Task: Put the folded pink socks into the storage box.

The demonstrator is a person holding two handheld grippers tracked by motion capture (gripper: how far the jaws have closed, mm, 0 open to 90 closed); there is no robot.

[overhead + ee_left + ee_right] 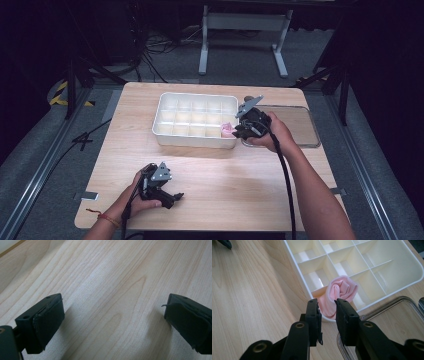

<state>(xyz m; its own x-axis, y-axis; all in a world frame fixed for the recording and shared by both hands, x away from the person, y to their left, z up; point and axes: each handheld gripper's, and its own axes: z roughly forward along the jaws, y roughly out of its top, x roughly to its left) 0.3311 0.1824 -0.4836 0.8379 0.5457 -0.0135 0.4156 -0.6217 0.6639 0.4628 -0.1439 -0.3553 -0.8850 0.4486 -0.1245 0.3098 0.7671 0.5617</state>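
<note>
1. Nearest the high camera, the left gripper (172,196) rests low on the bare wooden table (225,175), its jaws spread wide with nothing between them.
2. Farther off, the right gripper (327,315) hovers at the white divided tray (387,262), jaws narrowly apart and gripping nothing.
3. One rolled pink cloth (339,296) sits in the tray's near corner compartment, just past the jaw tips.
4. Beside the tray lies a clear lid (300,125).
</note>
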